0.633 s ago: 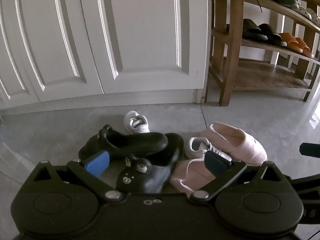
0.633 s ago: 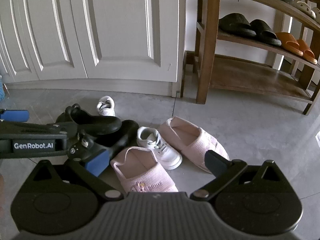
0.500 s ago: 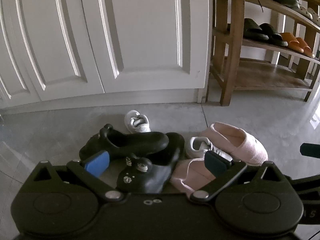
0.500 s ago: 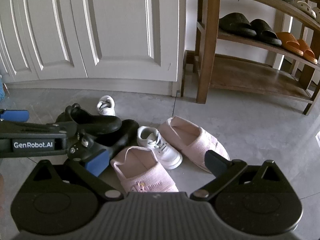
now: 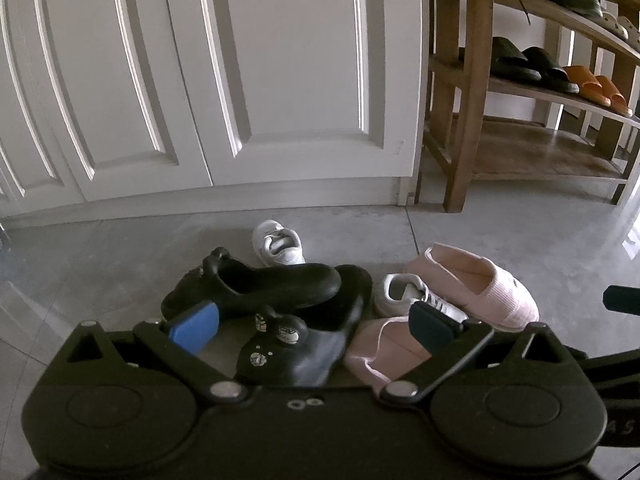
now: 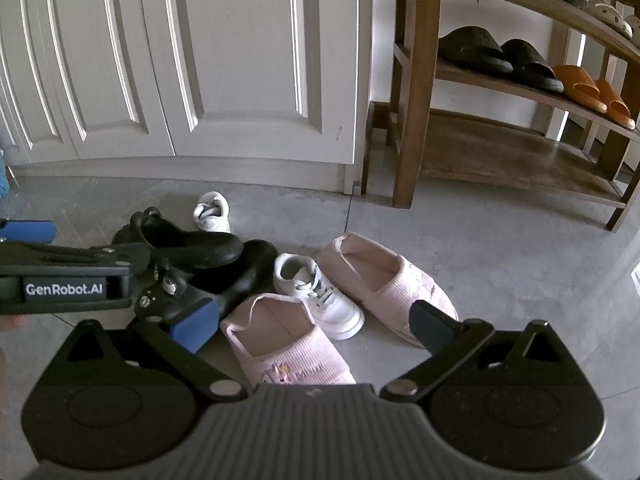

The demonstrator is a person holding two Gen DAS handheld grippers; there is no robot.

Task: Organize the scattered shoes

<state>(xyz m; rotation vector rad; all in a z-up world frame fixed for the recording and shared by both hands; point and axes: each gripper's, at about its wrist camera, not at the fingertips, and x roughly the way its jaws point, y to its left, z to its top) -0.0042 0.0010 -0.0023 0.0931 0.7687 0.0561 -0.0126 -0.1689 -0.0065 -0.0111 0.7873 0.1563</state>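
Between your left gripper's (image 5: 312, 322) spread fingers, at twelve o'clock, the near black clog (image 5: 304, 344) is lying with its charm-studded toe pointing at you; nothing is being gripped. Just beyond it, the far black clog (image 5: 256, 288) is resting across the first, its heel strap reaching toward the blue left fingertip (image 5: 195, 328) at ten o'clock. Farther out at twelve, a small white sneaker (image 5: 278, 242) is sitting alone near the white cabinet doors (image 5: 248, 80).

Moving right, your right gripper (image 6: 312, 326) is also hovering with its fingers wide apart and holding nothing. Directly between them at twelve o'clock, the near pink slipper (image 6: 280, 344) is lying with its toe toward you. A second white sneaker (image 6: 320, 296) is touching its far edge at one o'clock, and the far pink slipper (image 6: 384, 280) is angling toward the dark right fingertip (image 6: 432, 324) at two o'clock.

Off at two o'clock, the wooden shoe rack (image 6: 412, 100) is holding dark slides (image 6: 496, 58) and orange slides (image 6: 592, 90).
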